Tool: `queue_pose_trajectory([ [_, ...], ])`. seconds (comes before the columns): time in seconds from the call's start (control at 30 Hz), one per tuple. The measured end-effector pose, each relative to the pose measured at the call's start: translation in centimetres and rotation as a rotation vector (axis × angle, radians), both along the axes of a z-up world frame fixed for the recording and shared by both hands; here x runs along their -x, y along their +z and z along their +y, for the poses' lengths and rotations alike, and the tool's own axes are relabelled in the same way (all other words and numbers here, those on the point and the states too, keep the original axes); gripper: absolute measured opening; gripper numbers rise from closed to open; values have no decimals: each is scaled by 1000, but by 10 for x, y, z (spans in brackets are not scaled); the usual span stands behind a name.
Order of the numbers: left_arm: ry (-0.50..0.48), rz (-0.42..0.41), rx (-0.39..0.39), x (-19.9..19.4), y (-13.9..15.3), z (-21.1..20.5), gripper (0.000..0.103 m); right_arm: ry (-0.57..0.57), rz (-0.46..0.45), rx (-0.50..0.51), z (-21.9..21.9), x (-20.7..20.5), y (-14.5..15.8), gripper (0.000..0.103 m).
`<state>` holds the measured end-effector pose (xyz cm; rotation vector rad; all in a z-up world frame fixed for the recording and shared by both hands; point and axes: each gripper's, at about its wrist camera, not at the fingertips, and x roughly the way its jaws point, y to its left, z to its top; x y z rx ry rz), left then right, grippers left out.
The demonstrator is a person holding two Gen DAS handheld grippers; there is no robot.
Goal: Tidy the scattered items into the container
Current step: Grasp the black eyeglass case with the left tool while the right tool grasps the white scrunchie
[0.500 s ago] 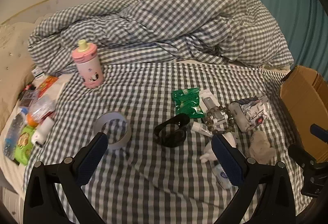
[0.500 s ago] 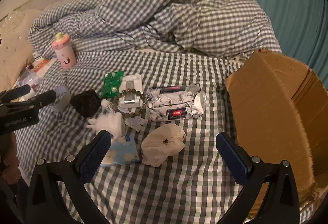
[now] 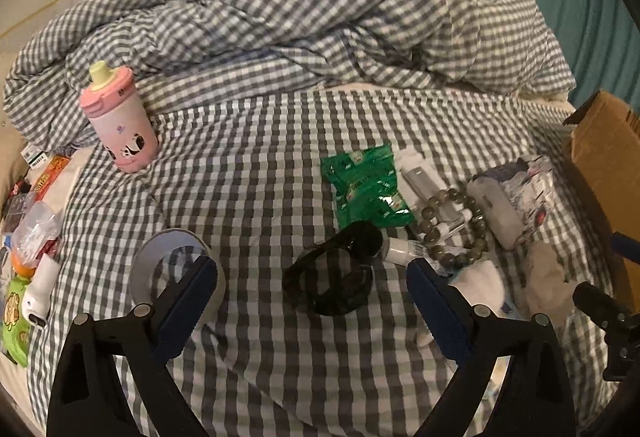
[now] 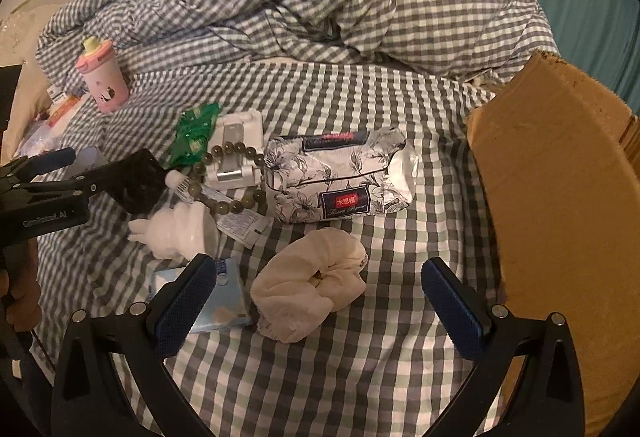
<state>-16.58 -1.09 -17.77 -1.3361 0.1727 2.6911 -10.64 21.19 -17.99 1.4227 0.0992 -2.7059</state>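
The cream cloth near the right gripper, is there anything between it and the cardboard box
Nothing visible does. The cream cloth lies between the open right gripper's fingers, and only bare checked sheet separates it from the cardboard box. The tissue pack sits farther back, out of that path.

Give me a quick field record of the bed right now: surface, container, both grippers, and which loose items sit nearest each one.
surface: grey-and-white checked bedsheet
container: brown cardboard box, at the right edge
left gripper: open, empty, above the black hair band
right gripper: open, empty, above the cream fabric scrunchie
near left: grey tape roll, green foil packet, pink sippy bottle standing upright
near right: floral tissue pack, grey bead bracelet
in box: cannot tell
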Motion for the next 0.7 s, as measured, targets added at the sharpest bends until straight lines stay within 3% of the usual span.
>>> queue_pose_trajectory([
  [0.3, -37, -49, -6, 20, -27, 5, 93, -6, -39, -9, 0, 14, -20, 103],
  [0.5, -37, -97, -24, 32, -46, 6, 80, -14, -64, -14, -1, 24, -31, 103],
  [0.57, -42, -118, -40, 34, -52, 6, 62, -16, -73, -16, -2, 27, -35, 103],
  [0.7, -37, -107, -45, 35, -52, 7, 62, -18, -86, -20, -2, 32, -43, 103],
])
